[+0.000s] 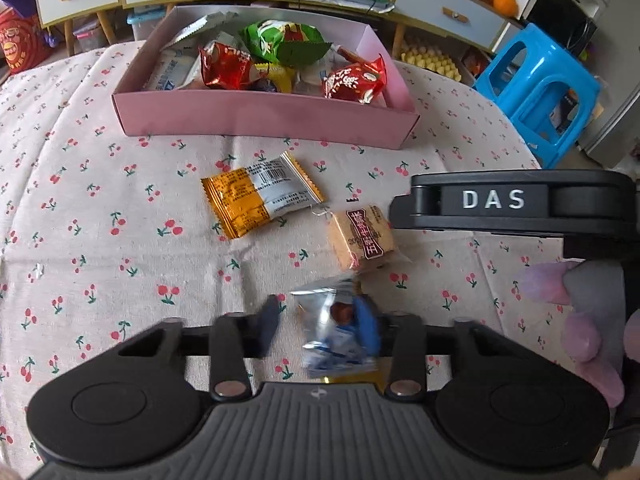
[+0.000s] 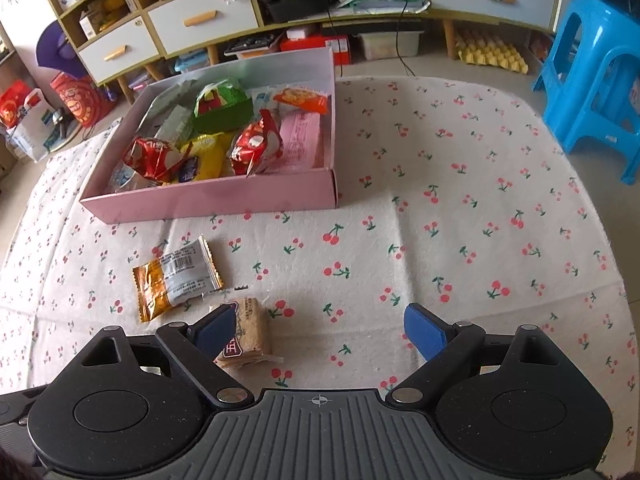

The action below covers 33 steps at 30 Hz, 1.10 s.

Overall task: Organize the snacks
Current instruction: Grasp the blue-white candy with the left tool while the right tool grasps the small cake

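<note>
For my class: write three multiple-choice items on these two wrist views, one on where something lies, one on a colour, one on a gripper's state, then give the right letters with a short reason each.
1. Where does the orange and silver packet lie?
A. inside the box
B. on the cherry-print cloth, in front of the box
C. on the stool

2. What colour is the box holding the snacks?
A. pink
B. green
C. black

3. How does the right gripper stand?
A. shut on a red packet
B. open, nothing between its pads
C. out of view

Answers:
1 B, the packet rests on the cloth short of the box's near wall.
2 A, its walls are pink.
3 B, the blue pads stand far apart over bare cloth; the tan biscuit packet lies beside the one nearer the box.
</note>
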Available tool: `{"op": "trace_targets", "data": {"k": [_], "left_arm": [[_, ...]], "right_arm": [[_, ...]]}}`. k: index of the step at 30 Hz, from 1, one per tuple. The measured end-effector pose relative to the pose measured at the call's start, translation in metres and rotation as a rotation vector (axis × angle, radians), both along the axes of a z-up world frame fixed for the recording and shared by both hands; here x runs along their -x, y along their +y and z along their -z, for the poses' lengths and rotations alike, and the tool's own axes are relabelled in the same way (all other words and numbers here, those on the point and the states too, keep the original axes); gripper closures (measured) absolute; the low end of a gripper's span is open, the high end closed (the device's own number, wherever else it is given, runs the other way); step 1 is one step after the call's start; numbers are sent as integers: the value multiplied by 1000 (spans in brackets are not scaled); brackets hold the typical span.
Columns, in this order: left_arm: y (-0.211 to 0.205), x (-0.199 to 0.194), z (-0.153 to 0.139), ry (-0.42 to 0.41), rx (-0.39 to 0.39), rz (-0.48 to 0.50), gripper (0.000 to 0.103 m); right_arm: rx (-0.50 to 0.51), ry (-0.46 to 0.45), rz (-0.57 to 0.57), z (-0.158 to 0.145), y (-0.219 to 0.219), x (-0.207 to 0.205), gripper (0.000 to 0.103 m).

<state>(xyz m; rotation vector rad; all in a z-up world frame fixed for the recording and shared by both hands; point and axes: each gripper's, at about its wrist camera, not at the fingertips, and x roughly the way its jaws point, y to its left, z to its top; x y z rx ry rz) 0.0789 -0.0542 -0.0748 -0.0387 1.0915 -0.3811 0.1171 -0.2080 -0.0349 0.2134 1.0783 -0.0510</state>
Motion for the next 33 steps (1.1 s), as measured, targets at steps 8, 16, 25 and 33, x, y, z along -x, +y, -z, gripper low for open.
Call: {"op": "trace_targets", "data": {"k": [8,16,25,33], "left_arm": [[11,4,-10,-34,-6,-2,80],[28,5,-12,-61,-60,-11,80],[51,3,-11,-59,-75,-32,80],[62,1,-10,-55,-76,-50,80]], "right_arm": [[-24,7,-49,5,14,-2,10],[-23,-1,-81,8,30,-4,12],[6,1,-119,13,44,-6,30],[25,21,-141,18,52,-6,70]]}}
